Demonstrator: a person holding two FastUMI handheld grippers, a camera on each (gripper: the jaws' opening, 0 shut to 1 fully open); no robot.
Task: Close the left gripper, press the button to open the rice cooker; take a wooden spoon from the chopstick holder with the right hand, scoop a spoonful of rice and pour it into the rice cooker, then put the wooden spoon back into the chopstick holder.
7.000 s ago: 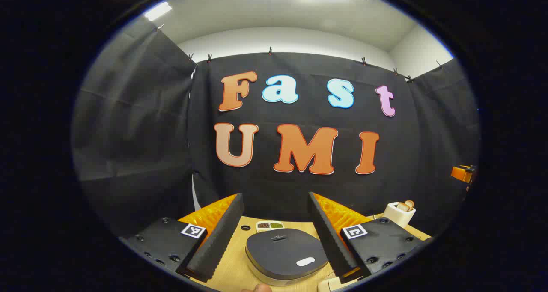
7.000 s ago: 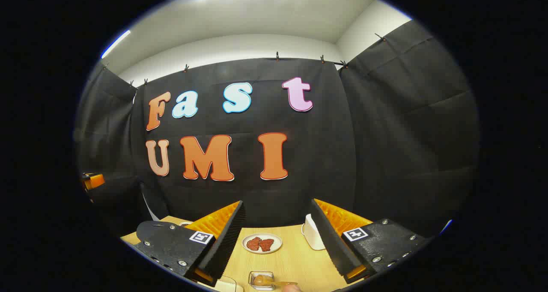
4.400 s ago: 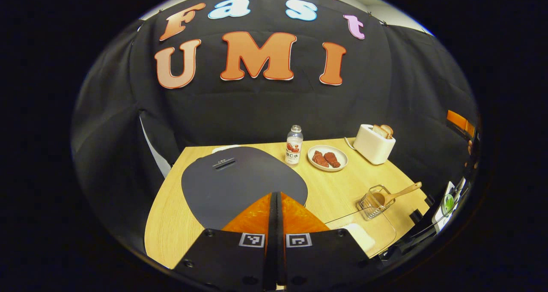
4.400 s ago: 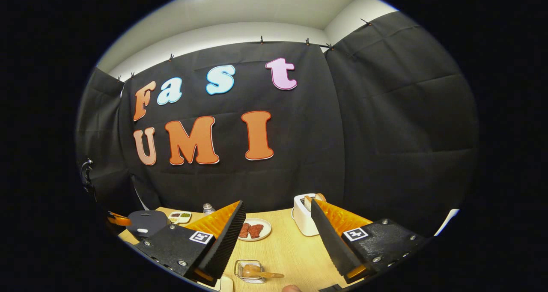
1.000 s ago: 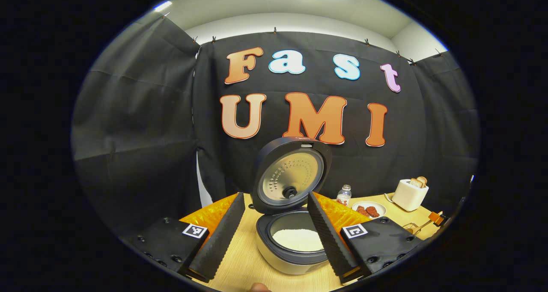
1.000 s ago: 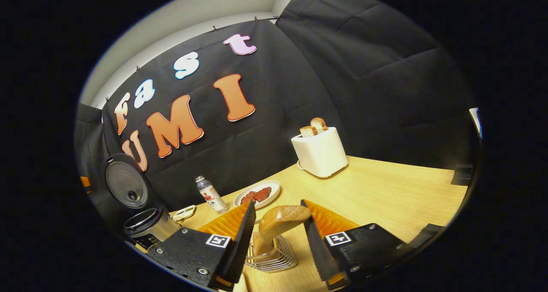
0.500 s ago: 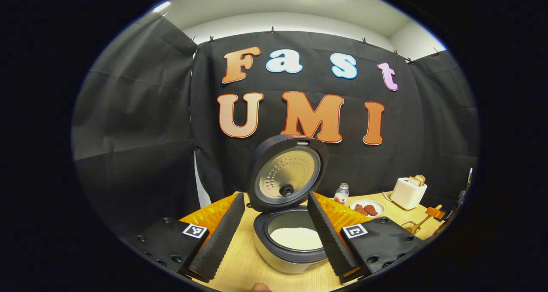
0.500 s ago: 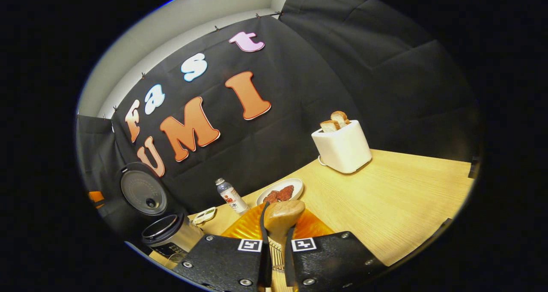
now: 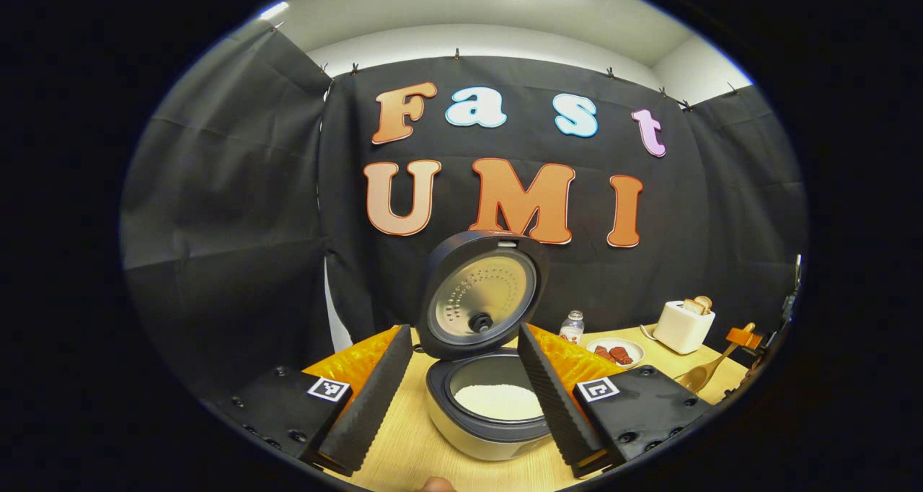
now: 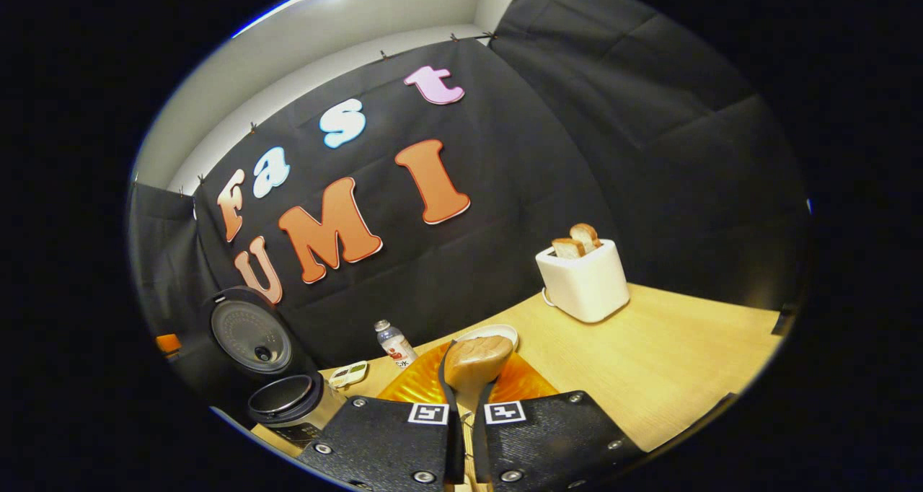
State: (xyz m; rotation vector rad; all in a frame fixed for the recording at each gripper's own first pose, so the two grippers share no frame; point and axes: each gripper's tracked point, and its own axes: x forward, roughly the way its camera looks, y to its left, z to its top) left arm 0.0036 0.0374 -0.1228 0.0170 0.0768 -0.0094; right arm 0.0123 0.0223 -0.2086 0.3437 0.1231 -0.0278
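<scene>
My right hand-held gripper [image 10: 466, 398] is clamped on the handle of the wooden spoon [image 10: 476, 362], whose bowl juts forward just past the fingertips. A second ago the spoon was standing in the wire chopstick holder with my fingers spread around it; since then they have pinched together and the holder has dropped away beneath, so I judge the spoon lifted free. From the left gripper view I see that spoon [image 9: 710, 367] held up at the far right edge, near the toaster [image 9: 683, 324]. My left hand-held gripper [image 9: 461, 384] hangs with its fingers spread wide, holding nothing, in front of the rice cooker [image 9: 490, 405], whose lid [image 9: 479, 301] stands upright and shows white rice in the pot. So the button press is done and the pickup looks secured; the scoop comes next. I cannot make out the rice source here. The water bottle [image 10: 393, 346] stands on the surface [image 10: 670, 362] between toaster and cooker.
</scene>
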